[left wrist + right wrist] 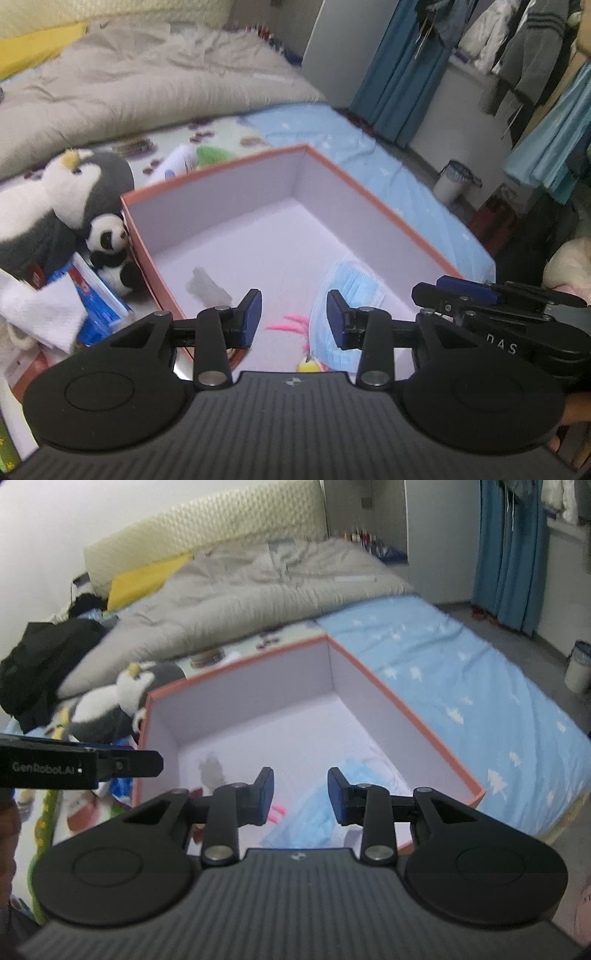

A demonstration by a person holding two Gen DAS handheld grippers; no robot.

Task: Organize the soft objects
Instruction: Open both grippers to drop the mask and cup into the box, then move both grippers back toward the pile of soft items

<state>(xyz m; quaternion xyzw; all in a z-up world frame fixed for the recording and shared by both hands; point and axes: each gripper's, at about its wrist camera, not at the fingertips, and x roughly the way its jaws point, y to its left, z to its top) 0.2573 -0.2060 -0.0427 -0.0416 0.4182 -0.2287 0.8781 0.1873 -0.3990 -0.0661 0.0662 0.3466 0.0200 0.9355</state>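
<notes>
Tools first: the left tool (294,317) and the right tool (301,795) both hang over the near end of the box (388,218), jaws parted to a middling gap and holding nothing. Inside the box, nearest the tools, lie a blue face mask (343,291), something with pink feathery strands (291,325) and a small pale scrap (207,286); the far half of the box floor is bare.

Soft things not yet stowed sit outside the box's left wall, on the bed (369,147): a small panda plush (109,251) touching that wall, and just behind it a large penguin plush (70,192). Both lie left of and beyond the left tool, so I judge that tool the nearer one for the next pick. The penguin's long axis seems to run roughly along the left wall.
</notes>
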